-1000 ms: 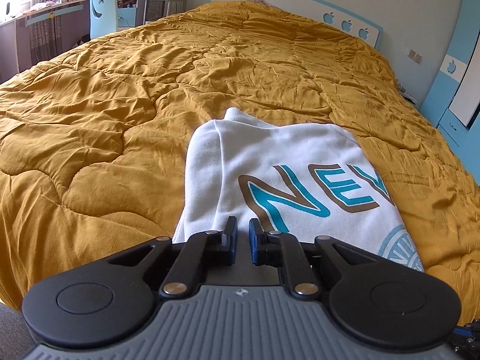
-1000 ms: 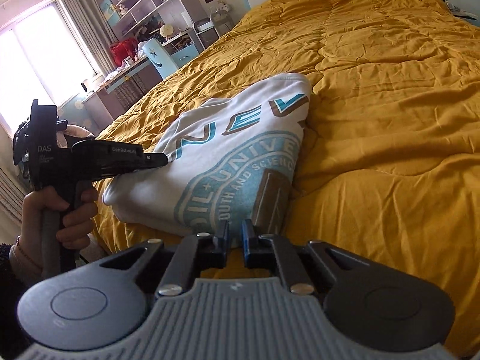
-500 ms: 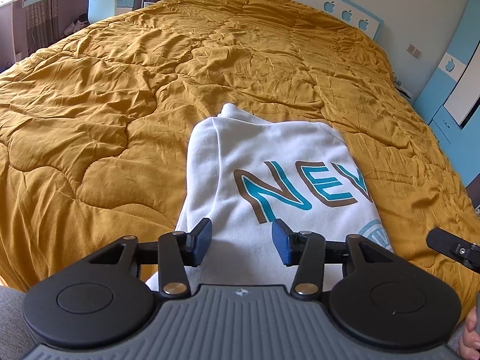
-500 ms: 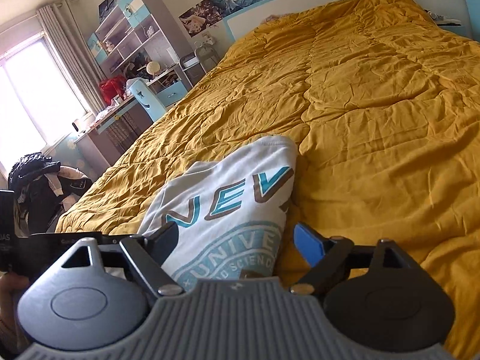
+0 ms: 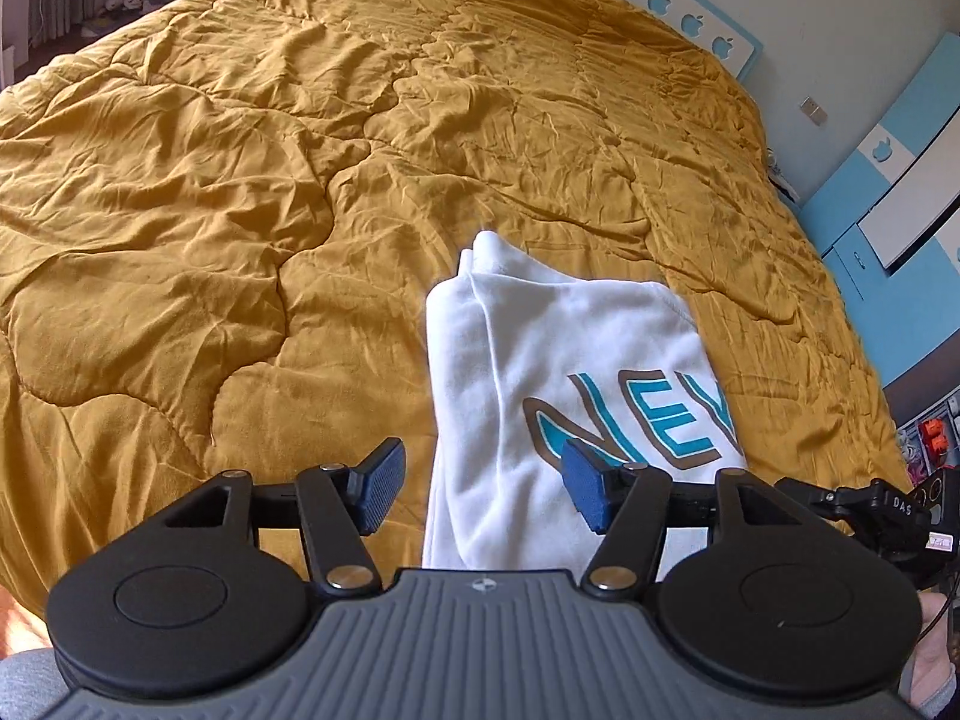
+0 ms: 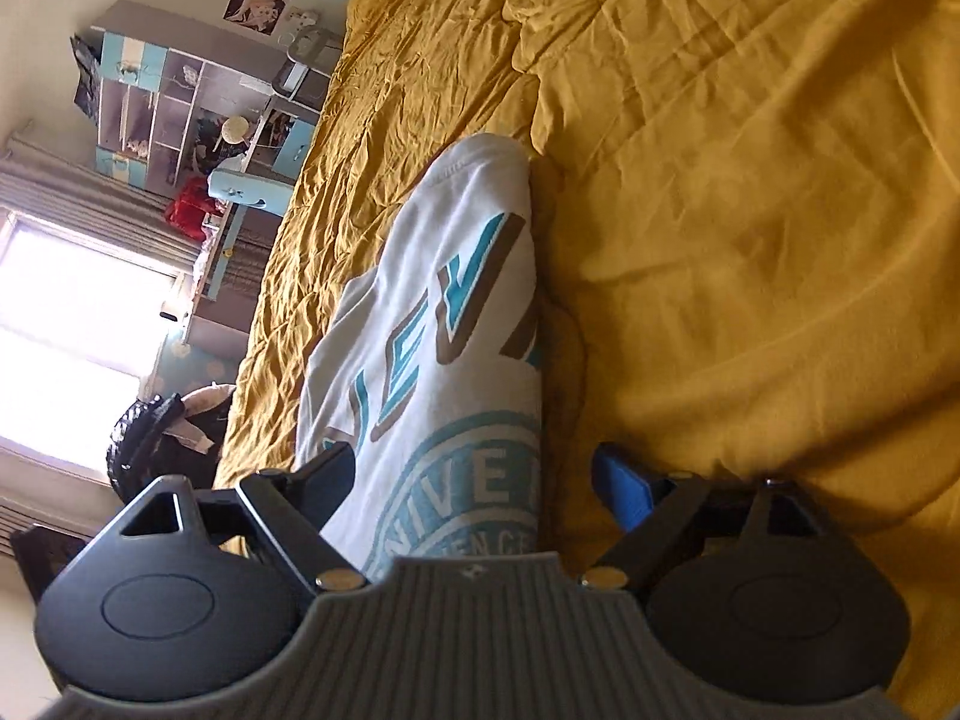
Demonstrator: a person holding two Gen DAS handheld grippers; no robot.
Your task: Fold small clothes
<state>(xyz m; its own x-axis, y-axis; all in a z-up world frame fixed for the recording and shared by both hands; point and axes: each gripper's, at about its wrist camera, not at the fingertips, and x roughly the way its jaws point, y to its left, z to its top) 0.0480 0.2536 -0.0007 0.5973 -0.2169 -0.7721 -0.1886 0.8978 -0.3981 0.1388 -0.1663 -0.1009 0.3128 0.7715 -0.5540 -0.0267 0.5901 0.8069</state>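
Sweatshirt point(image 5: 558, 372), white with teal and brown lettering, lies folded into a narrow panel on the mustard quilt point(image 5: 240, 192), close to the quilt's near edge and toward its right side in the left wrist view, with one folded strip running along its left border. Both claws stand spread wide with nothing between their pads: the left gripper point(image 5: 485, 483) sits above the garment's near left part, and the right gripper point(image 6: 474, 483), rolled steeply sideways, straddles the garment's right-hand fold line where the round print meets the quilt. The main risk is judged to be the soft, puffy quilt: a claw closing low could pinch bedding along with the cloth and drag the folded layers apart. The left strip looks loosely stacked, so a pinch catching only the top layer would likely peel it open. The near hem is hidden behind the grippers, so its distance from the quilt's edge cannot be told
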